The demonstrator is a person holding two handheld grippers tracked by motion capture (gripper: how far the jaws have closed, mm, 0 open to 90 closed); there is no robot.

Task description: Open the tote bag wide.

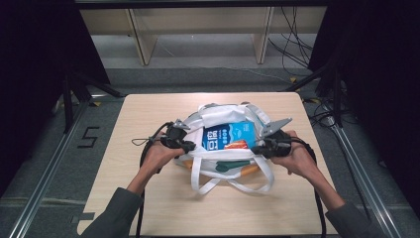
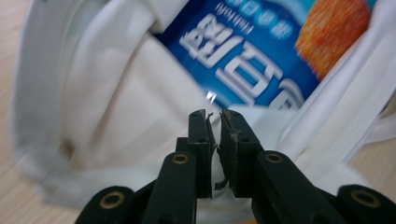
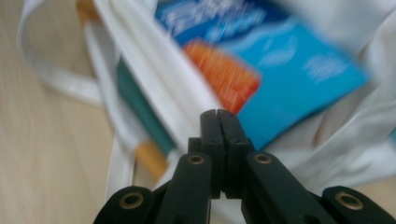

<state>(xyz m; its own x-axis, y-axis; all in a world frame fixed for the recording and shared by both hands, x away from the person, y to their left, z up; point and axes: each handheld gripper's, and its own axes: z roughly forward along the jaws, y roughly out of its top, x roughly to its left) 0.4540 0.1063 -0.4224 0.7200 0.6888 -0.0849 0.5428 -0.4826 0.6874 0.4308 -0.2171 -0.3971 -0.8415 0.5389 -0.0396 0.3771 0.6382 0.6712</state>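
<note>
A: How much room around the white tote bag [image 1: 225,148]?
B: It lies mid-table [image 1: 148,208], bare wood on every side, its straps looped toward the near edge.
A: What's inside?
B: A blue packet [image 1: 230,135], lying flat in the mouth.
A: The grippers?
B: The left gripper [image 1: 189,147] is slightly parted at the bag's left rim, perhaps free of the cloth; the right gripper [image 1: 256,149] is fully closed at the right rim.

White tote bag [image 1: 218,166] — blue-and-orange packet [image 1: 229,136] with white lettering.
</note>
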